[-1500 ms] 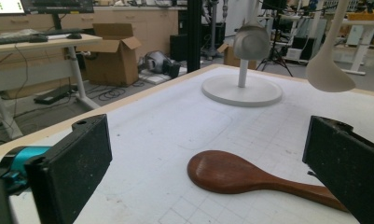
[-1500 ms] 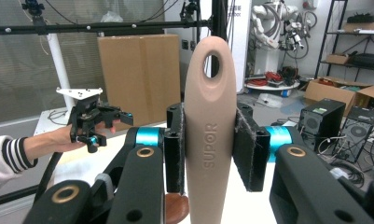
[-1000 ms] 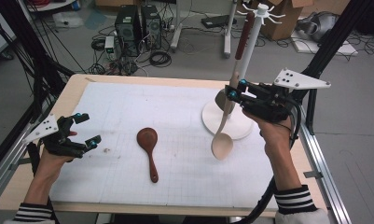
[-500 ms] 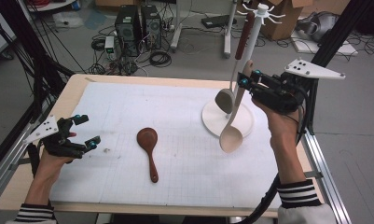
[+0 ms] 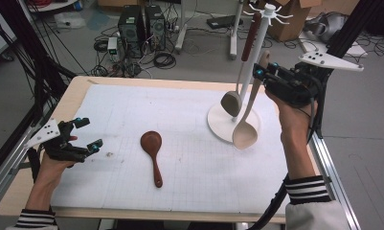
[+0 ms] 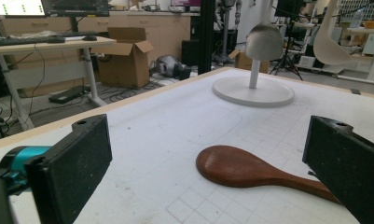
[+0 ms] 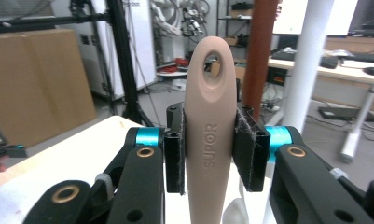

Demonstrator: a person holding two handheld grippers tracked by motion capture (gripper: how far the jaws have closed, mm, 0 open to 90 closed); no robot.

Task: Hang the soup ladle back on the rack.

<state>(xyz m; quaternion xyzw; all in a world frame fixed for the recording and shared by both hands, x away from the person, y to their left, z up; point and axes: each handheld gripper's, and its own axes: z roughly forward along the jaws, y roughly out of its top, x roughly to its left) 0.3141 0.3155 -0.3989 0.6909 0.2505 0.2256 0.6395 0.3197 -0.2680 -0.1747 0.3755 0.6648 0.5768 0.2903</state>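
My right gripper (image 5: 263, 73) is shut on the upper handle of a beige ladle (image 5: 244, 134), which hangs down with its bowl just above the white rack base (image 5: 218, 125). In the right gripper view both pads clamp the beige handle (image 7: 209, 140), whose hanging hole points up; the rack pole (image 7: 315, 60) stands close behind on the right. A spoon with a brown handle and a grey bowl (image 5: 231, 101) hangs from the rack. A dark wooden spoon (image 5: 152, 148) lies flat mid-table. At the left edge my left gripper (image 5: 90, 133) rests open, its jaws (image 6: 210, 149) wide apart and facing the wooden spoon (image 6: 240, 168).
A white gridded mat (image 5: 180, 115) covers most of the wooden table (image 5: 79, 86). Black frame posts (image 5: 36, 62) stand at the left and far right. Computer cases and cables (image 5: 141, 24) sit on the floor beyond the far edge.
My right gripper has risen and moved right toward the rack pole, carrying the ladle, so its bowl has lifted and swung over the rack base. The left gripper has not moved.
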